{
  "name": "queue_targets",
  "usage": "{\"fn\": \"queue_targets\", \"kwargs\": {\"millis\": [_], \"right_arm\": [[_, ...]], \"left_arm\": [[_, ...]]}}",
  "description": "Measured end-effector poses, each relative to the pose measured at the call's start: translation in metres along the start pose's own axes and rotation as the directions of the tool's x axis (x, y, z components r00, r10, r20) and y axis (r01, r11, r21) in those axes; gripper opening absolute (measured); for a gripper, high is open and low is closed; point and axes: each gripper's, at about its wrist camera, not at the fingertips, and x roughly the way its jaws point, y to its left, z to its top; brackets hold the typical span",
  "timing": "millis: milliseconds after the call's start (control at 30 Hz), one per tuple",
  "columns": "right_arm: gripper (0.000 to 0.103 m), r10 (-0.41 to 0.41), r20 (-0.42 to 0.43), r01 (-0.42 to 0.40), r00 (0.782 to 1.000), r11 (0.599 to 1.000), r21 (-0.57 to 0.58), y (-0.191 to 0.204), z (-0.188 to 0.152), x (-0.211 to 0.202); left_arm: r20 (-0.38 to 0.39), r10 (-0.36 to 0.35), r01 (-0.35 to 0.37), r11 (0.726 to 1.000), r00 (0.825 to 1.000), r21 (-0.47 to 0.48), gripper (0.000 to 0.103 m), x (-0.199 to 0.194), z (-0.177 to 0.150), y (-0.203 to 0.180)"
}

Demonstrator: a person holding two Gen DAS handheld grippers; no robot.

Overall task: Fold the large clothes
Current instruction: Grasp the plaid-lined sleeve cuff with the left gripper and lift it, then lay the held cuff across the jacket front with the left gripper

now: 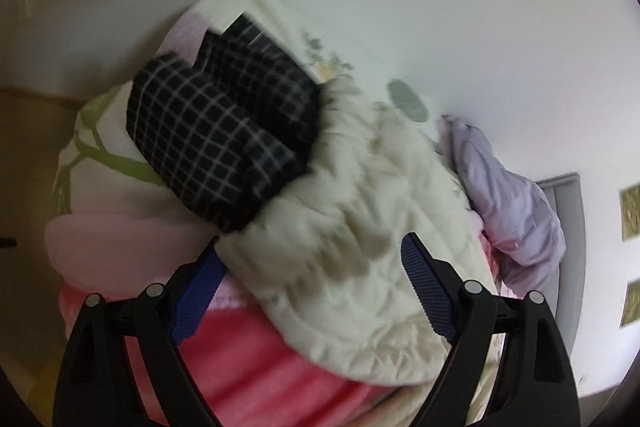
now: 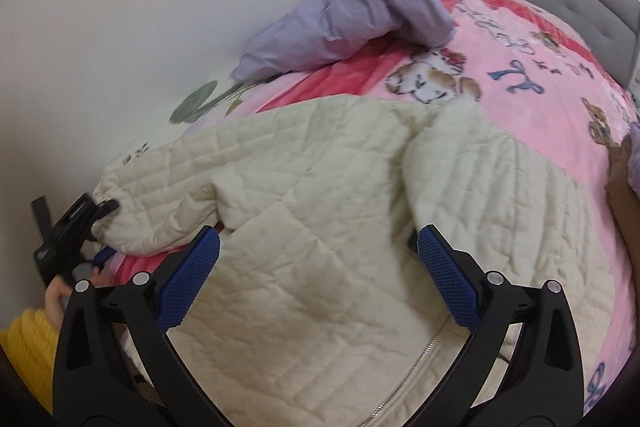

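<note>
Right wrist view shows the cream jacket (image 2: 320, 211) spread flat on the pink blanket (image 2: 532, 75) for folding, with right gripper (image 2: 318, 279) and left gripper (image 1: 312, 291) both spread wide, pinching nothing.

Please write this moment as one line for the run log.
left gripper: open | right gripper: open | jacket: flat on bed, unheld

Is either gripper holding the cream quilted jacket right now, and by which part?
Neither. The left gripper and right gripper both stand open over the cream quilted jacket, nothing clamped.
</note>
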Motion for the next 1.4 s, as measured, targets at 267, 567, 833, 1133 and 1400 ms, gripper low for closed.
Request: {"fn": "queue_targets", "kwargs": {"millis": [267,567,833,1133,1400], "right_arm": [[0.095,0.01,-0.021,-0.009,1.0,0.999,0.04,-0.006,0.001,-0.001],[0.095,-0.025,-0.032,0.031,0.999,0.982,0.184,-0.047,-0.015,-0.021],[0.095,-0.134,-0.011,0.129,0.991,0.927,0.353,-0.105,-0.045,-0.055],[0.095,-0.285,-0.037,0.252,0.958,0.77,0.586,-0.179,-0.101,-0.088],[0.095,-0.381,-0.147,0.356,0.913,0.563,0.746,-0.224,-0.179,-0.112]], "left_arm": [[0.01,0.0,-0.001,1.0,1.0,0.025,0.035,-0.012,0.012,-0.018],[0.128,-0.281,0.238,0.931,0.951,0.277,0.025,-0.081,0.047,-0.164],[-0.09,-0.42,0.319,0.517,0.903,0.794,0.024,-0.109,-0.071,-0.365],[-0.268,-0.306,0.285,0.012,0.914,0.959,0.024,-0.07,-0.312,-0.381],[-0.239,-0.107,0.191,-0.336,0.965,0.922,0.024,-0.016,-0.448,-0.315]]}}
